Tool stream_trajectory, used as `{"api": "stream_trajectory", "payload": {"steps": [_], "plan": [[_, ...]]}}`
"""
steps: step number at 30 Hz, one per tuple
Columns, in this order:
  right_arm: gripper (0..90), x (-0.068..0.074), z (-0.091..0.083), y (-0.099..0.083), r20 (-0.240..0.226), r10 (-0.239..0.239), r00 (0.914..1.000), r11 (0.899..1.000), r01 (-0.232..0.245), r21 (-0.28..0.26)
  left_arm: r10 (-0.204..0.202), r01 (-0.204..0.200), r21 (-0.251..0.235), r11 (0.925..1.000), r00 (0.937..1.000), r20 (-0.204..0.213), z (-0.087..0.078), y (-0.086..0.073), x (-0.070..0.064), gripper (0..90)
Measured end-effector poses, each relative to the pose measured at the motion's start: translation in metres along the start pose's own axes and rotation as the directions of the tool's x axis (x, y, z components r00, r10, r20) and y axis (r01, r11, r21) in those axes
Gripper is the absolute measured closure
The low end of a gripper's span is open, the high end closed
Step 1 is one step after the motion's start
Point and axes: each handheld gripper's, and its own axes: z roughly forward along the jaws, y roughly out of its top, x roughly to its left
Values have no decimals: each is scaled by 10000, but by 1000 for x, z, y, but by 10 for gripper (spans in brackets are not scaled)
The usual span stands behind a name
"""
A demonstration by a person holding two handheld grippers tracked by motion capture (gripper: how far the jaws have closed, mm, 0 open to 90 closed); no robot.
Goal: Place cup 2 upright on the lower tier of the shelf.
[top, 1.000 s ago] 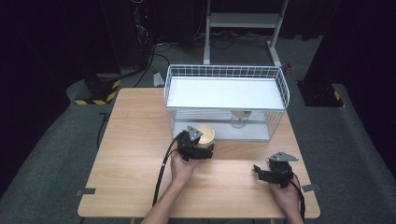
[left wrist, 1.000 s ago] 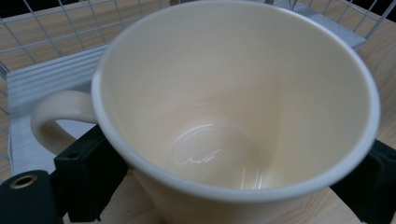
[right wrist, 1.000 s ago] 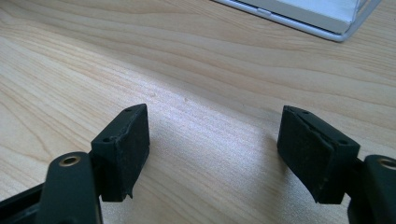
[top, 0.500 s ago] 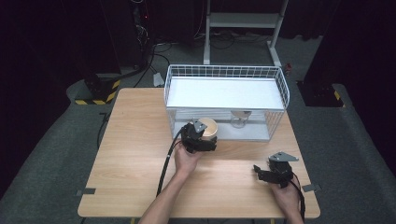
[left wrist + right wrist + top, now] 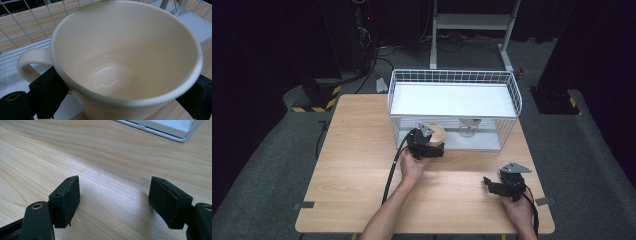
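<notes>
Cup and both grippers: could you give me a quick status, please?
Left gripper shut on the cream cup, at the wire basket's front wall. Right gripper open, empty, over the table. Nothing between.

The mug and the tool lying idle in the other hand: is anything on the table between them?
Nothing. In the high view, only bare wooden table separates the cream mug, clamped in the left tool, from the open right tool.
</notes>
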Motion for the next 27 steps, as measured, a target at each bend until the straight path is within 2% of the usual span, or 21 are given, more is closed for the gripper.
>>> {"api": "stream_trajectory", "payload": {"steps": [5,10,13,18,27], "plan": [[253,0,0,0,-1,1,10000,10000,-1,-1,168,-166,205,9997,9998,-70,9,2,1,86],[253,0,0,0,5,-32,10000,10000,32,-14,-125,125,-35,9999,9999,73,14,0,3,86],[253,0,0,0,4,-32,10000,10000,32,-14,71,-69,-127,9999,9998,171,18,1,6,86],[252,0,0,0,5,-21,10000,10000,21,-19,173,-171,-115,9998,9997,146,21,3,7,85],[252,0,0,0,9,-21,10000,10000,21,-20,-51,54,-208,9998,9999,157,27,5,8,84]]}}
